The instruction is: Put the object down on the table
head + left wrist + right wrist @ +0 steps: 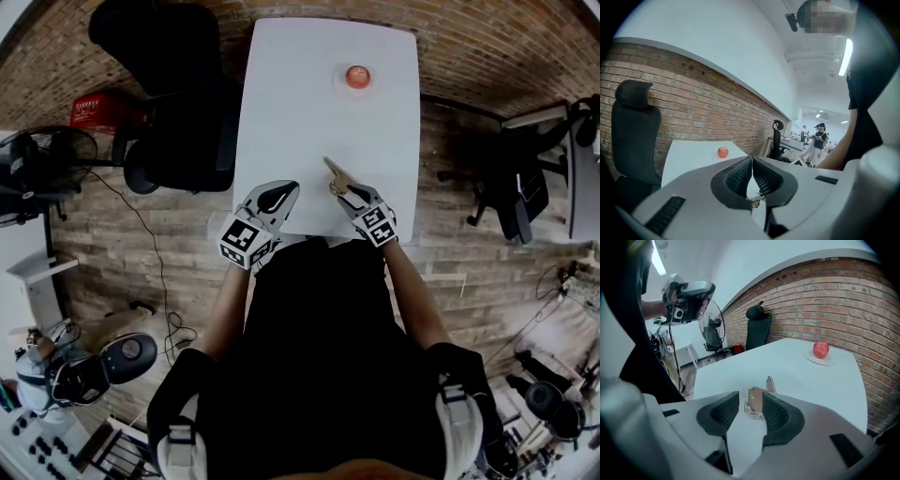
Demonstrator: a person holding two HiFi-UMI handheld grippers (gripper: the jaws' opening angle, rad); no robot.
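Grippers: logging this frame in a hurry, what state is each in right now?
Left gripper: shut, empty.
Right gripper: open, gripping nothing; the brown object sits on the table by its jaws.

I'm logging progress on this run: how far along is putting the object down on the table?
Looks done: the small tan flat object with a metal clip seems to lie on the white table. In hand: the right gripper has its jaws apart around it, one jaw close beside it; contact is hard to judge. The left gripper is shut and empty. Remaining: drawing the right gripper away.
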